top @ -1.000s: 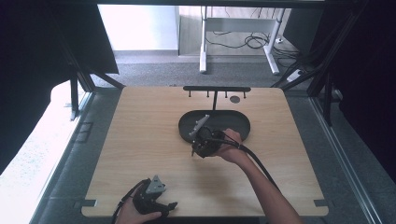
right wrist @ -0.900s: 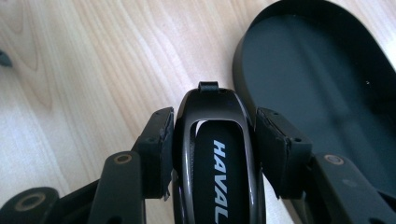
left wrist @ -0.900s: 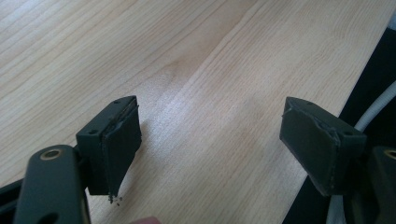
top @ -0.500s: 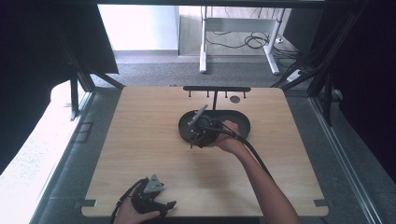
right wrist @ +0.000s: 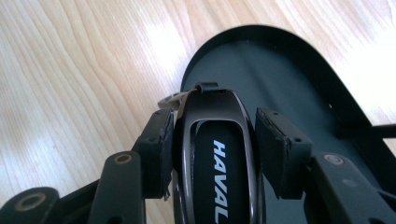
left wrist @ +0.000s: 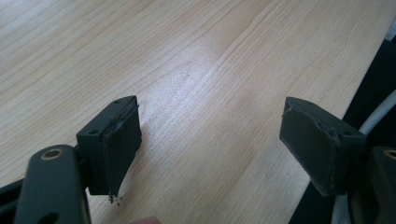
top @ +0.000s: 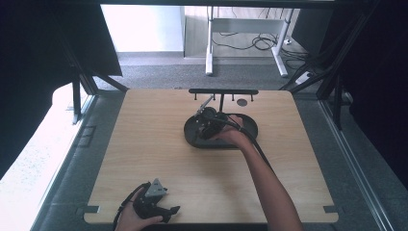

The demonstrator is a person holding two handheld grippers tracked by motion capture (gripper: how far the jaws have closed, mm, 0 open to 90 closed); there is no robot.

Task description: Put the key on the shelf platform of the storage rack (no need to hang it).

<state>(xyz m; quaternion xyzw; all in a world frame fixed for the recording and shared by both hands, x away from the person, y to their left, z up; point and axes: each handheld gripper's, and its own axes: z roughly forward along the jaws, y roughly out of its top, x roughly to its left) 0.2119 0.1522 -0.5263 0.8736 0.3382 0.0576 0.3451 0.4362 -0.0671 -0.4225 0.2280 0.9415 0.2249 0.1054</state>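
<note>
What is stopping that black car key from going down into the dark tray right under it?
Nothing visible. The right gripper is shut on the key, which hangs over the tray's near end. The tray floor ahead looks bare; a thin stand rises at its far side, away from the key.

Light wood worktop sitting there, a black rack standing at its far edge, cables lying on the floor behind.
</note>
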